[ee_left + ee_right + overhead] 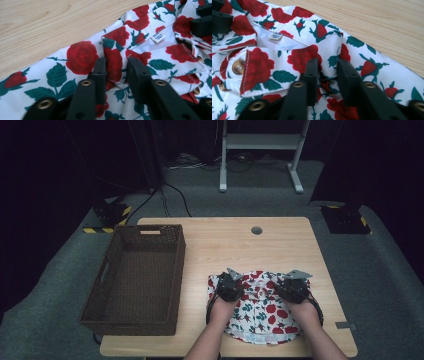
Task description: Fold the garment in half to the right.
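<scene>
Shirt [260,307] hem beneath forearms, folds pinched in each gripper.

Lighting: the high view has a tabletop [280,245] evenly lit from above, with the surroundings falling to near black at both sides and the back. Shadows: soft and short beside the basket [135,280]. Glare: none on the wood. Sharpness: the high view is soft and slightly grainy. Left and right gripper views: bright, even light; the flowered shirt [82,55] prints crisp mid-frame, while the near bottom edge of each view blurs out of focus.
</scene>
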`<action>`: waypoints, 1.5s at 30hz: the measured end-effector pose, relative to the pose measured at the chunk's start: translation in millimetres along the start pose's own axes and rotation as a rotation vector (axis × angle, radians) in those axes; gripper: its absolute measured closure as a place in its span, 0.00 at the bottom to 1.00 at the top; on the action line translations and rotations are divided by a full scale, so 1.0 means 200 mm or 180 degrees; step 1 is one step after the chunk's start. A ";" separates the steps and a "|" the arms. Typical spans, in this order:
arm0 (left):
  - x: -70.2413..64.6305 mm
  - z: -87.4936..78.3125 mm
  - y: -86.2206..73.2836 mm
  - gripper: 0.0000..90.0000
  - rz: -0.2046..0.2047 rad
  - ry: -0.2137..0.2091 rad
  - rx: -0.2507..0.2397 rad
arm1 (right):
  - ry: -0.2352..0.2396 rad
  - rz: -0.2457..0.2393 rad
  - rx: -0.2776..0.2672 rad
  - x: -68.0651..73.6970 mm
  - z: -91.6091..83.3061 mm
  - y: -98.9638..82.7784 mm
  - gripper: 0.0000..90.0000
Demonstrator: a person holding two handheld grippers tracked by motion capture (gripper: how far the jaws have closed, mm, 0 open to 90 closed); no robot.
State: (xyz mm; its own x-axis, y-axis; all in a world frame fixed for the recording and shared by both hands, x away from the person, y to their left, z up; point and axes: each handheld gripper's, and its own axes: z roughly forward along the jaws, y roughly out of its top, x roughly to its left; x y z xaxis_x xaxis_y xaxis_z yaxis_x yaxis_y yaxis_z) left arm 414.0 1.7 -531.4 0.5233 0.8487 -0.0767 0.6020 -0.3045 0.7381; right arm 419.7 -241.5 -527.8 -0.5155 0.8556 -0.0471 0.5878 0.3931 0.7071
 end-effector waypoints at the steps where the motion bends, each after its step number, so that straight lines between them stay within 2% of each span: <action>1: 0.00 0.00 0.00 0.81 0.0010 0.0002 -0.0008 | -0.0010 -0.0033 -0.0008 0.01 0.00 0.00 0.86; 6: -0.01 -0.04 0.01 0.89 0.0087 0.0041 -0.0085 | -0.0059 -0.0128 -0.0056 0.03 -0.03 0.00 0.92; 13: -0.03 -0.12 0.02 0.89 0.0128 0.0075 -0.0173 | -0.0094 -0.0170 -0.0225 0.06 -0.15 0.00 0.93; 22: -0.08 -0.21 0.01 0.89 0.0159 0.0034 -0.0289 | -0.0096 -0.0186 -0.0334 0.09 -0.24 -0.05 0.93; 32: -0.15 -0.29 -0.10 0.88 0.0197 -0.0041 -0.0353 | -0.0087 -0.0204 -0.0474 0.13 -0.34 -0.14 0.92; 45: -0.23 -0.35 -0.22 0.87 0.0266 -0.0178 -0.0376 | -0.0063 -0.0238 -0.0551 0.19 -0.41 -0.29 0.92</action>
State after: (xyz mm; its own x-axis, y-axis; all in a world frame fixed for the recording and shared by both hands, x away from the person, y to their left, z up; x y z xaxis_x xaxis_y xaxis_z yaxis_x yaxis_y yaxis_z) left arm 320.9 7.3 -512.8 0.6033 0.7961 -0.0463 0.4814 -0.3173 0.8171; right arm 316.1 -259.1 -512.9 -0.5402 0.8334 -0.1168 0.4315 0.3934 0.8118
